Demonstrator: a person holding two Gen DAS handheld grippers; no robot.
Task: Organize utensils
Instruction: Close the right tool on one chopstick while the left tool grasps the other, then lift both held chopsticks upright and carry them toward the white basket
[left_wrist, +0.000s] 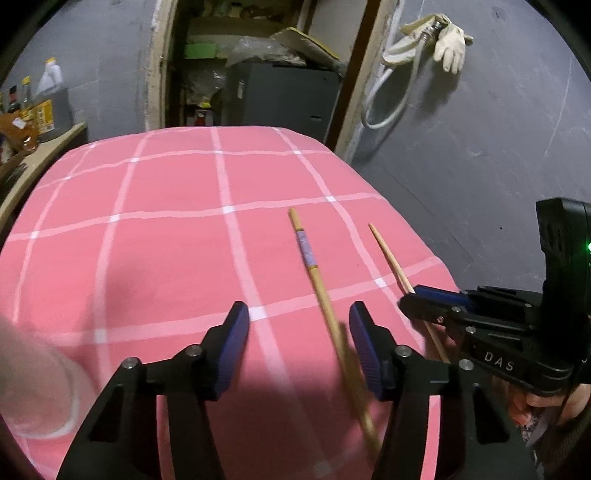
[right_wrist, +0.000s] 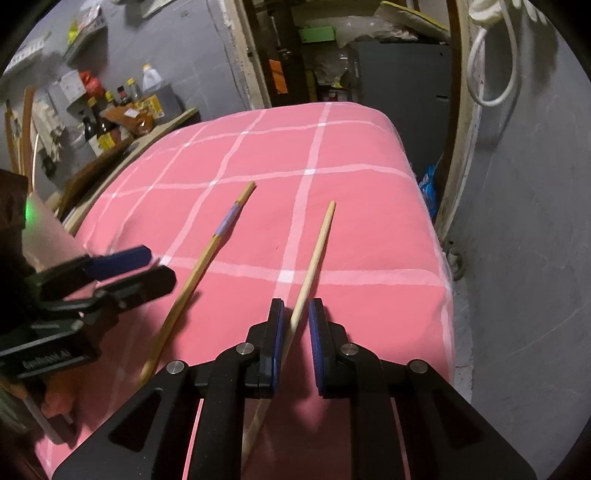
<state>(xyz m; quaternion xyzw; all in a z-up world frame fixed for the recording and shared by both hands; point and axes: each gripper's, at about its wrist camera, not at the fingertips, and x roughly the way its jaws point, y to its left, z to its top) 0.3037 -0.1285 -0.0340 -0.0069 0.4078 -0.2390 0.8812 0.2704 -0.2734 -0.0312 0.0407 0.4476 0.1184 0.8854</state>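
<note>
- The right gripper (right_wrist: 295, 314) has its blue pads set narrowly either side of the plain chopstick (right_wrist: 318, 245). Its own wrist view shows a small gap on each side, so whether it is clenched cannot be told.
- The left wrist view shows that same gripper (left_wrist: 419, 295) from the side, with the plain chopstick (left_wrist: 391, 258) passing between its fingers and reaching toward the far side of the cloth.
- The left gripper (left_wrist: 299, 325) is released, its pads spread wide and holding nothing. The banded chopstick (left_wrist: 314, 269) lies on the cloth between them, close to the right pad.
- Only the right wrist view shows the left gripper (right_wrist: 140, 269) from outside, hanging left of the banded chopstick (right_wrist: 210, 251) and apart from it.
- Both chopsticks lie on the pink checked cloth (left_wrist: 147, 240), near its right side, apart and roughly parallel.
- A glass (left_wrist: 40, 387) blurs at the near left, seen clearly only in the left wrist view.
</note>
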